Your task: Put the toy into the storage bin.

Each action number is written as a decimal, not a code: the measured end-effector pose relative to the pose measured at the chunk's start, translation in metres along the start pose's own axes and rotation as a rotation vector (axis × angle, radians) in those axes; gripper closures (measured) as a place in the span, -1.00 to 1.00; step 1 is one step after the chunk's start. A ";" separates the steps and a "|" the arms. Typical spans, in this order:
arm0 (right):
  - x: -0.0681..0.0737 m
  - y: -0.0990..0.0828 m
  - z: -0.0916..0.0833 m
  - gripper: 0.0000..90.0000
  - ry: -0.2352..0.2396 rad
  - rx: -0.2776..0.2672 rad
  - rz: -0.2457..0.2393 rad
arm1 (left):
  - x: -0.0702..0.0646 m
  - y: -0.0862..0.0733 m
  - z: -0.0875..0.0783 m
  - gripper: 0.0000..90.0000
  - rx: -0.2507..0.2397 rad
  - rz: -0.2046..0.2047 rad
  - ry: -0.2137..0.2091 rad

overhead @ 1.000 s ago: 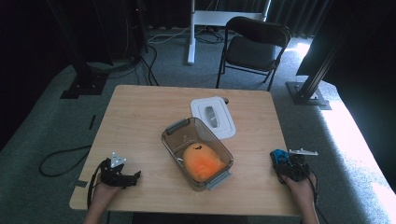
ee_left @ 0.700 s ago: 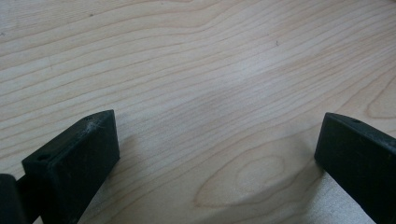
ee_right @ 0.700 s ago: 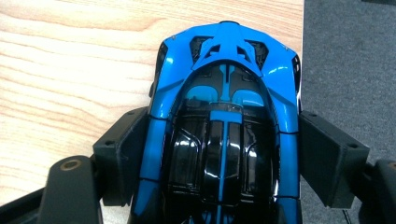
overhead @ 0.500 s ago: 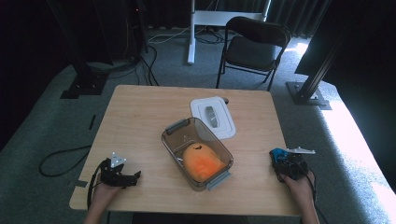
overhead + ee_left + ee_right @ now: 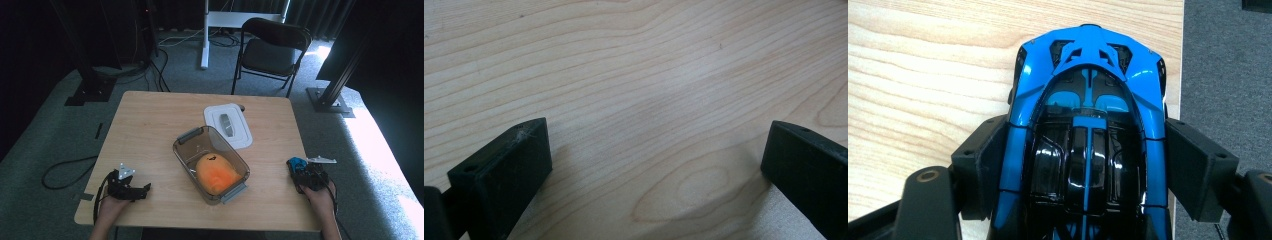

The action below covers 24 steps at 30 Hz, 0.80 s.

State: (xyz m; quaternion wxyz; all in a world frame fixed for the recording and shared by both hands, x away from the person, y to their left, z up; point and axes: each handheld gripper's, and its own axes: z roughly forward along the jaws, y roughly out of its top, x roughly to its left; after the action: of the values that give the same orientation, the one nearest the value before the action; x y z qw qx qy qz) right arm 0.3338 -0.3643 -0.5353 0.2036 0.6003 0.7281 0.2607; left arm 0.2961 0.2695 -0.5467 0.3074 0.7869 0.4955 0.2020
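A blue and black toy car (image 5: 1088,65) sits at the table's right edge, nose pointing away from me. My right gripper (image 5: 1087,150) straddles its middle; both pads touch its sides, and the jaws have just been closing on it. From above, the car (image 5: 294,163) and right gripper (image 5: 301,172) are at the front right. My left gripper (image 5: 144,190) rests at the front left, and in the left gripper view it (image 5: 659,150) stands open over bare wood.
A clear plastic tub (image 5: 186,137) with grey handles holds an orange rounded thing (image 5: 216,173) at the table's middle. Its white lid (image 5: 228,125) lies just behind it. The table edge (image 5: 1182,60) runs beside the car, with grey carpet beyond. A folding chair (image 5: 272,50) stands behind the table.
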 end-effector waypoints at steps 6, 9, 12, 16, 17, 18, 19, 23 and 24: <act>0.010 0.008 0.002 -0.44 0.037 0.005 -0.033 | 0.000 0.000 0.000 -0.99 0.000 0.000 0.000; 0.018 0.016 0.001 -0.43 0.044 0.001 -0.072 | 0.000 0.000 0.000 -1.00 0.000 0.000 0.000; 0.028 0.023 -0.001 -0.43 0.069 0.008 -0.114 | 0.000 0.000 0.000 -0.99 0.000 0.000 0.000; 0.040 0.027 0.000 -0.43 0.095 0.022 -0.156 | 0.000 0.000 0.000 -0.99 0.000 0.000 0.000; 0.042 0.027 0.001 -0.43 0.091 0.013 -0.163 | 0.000 0.000 0.000 -0.99 0.000 0.000 0.000; 0.044 0.028 0.002 -0.43 0.104 0.012 -0.163 | 0.000 0.000 0.000 -0.99 0.000 0.000 0.000; 0.045 0.028 0.003 -0.43 0.123 0.014 -0.159 | 0.000 0.000 0.000 -0.99 0.000 0.000 0.000; 0.048 0.027 0.011 -0.43 0.108 0.025 -0.161 | 0.000 0.000 0.000 -0.99 0.000 0.000 0.000; 0.048 0.026 0.012 -0.43 0.114 0.030 -0.156 | 0.000 0.000 0.000 -0.99 0.000 0.000 0.000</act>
State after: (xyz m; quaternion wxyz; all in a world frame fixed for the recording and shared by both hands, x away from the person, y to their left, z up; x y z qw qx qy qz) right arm 0.3520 -0.3121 -0.5278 0.1727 0.5288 0.7870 0.2670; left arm 0.2961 0.2695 -0.5467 0.3073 0.7869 0.4955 0.2020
